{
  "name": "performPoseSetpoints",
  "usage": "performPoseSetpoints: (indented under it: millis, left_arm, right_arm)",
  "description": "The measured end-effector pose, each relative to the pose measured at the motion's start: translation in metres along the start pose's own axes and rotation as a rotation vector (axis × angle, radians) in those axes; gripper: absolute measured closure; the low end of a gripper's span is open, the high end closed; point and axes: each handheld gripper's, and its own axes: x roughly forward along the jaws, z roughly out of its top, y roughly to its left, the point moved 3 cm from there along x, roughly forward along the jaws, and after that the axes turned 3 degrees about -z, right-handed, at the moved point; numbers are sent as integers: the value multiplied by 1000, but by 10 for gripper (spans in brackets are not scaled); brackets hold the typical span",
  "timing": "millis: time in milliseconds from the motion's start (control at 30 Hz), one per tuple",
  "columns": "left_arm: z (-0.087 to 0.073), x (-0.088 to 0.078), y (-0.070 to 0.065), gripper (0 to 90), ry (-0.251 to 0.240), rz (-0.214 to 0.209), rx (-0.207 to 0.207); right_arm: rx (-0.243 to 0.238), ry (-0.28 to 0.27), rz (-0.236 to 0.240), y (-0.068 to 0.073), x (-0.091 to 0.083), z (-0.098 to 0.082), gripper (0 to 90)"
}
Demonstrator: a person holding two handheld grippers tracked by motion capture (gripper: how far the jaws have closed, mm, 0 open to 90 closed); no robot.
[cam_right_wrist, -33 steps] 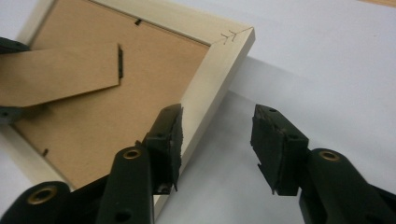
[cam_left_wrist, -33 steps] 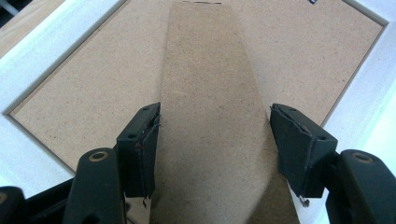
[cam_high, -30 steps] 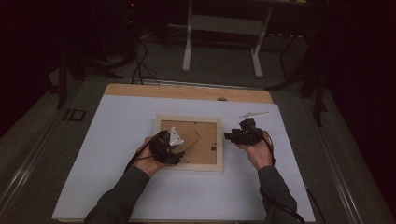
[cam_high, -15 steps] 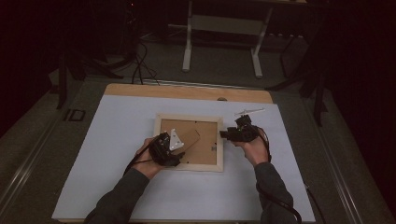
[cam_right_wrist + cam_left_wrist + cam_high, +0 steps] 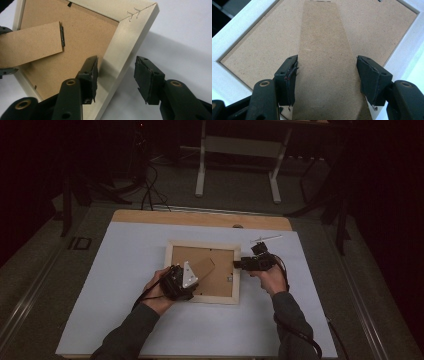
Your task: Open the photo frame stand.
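Note:
A pale wooden picture frame (image 5: 202, 244) lies face down on the white tabletop, its brown backing board (image 5: 80, 37) facing up. A brown cardboard stand (image 5: 205, 266) is hinged to the backing and stands slightly raised. My left gripper (image 5: 192, 270) comes in from the frame's lower left. In the left gripper view its pads (image 5: 289, 72) press on both edges of the stand (image 5: 324, 37), so the left gripper (image 5: 327, 67) is shut on it. My right gripper (image 5: 236, 265) is at the frame's right rail (image 5: 120, 47). The right gripper (image 5: 116, 66) is open and straddles that rail with a gap on the outer side.
The white tabletop (image 5: 125, 295) extends on all sides of the frame, with a bare wooden strip (image 5: 200, 219) along its far edge. Beyond it, on the dark floor, are a white metal stand (image 5: 240, 150) and cables (image 5: 150, 185).
My right gripper has shifted a little left, onto the frame's right rail, and its jaws now straddle it. The left gripper and the stand have stayed in place.

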Motion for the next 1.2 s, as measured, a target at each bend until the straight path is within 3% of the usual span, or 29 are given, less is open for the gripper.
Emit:
performPoseSetpoints:
  millis: [533,867,1100,1200]
  left_arm:
    - [-1,-4,-5,383,-50,40,52]
    - [-4,-4,-3,379,-63,34,49]
    - [-2,-5,4,298,-82,-48,-33]
    - [-2,-5,11,283,-82,-112,-110]
  right_arm:
    - [45,-7,122,-5,1,1,520]
    - [78,-33,139,-7,-3,-1,574]
    - [101,-41,140,-7,-2,-2,579]
    - [99,-36,135,-7,-3,-1,580]
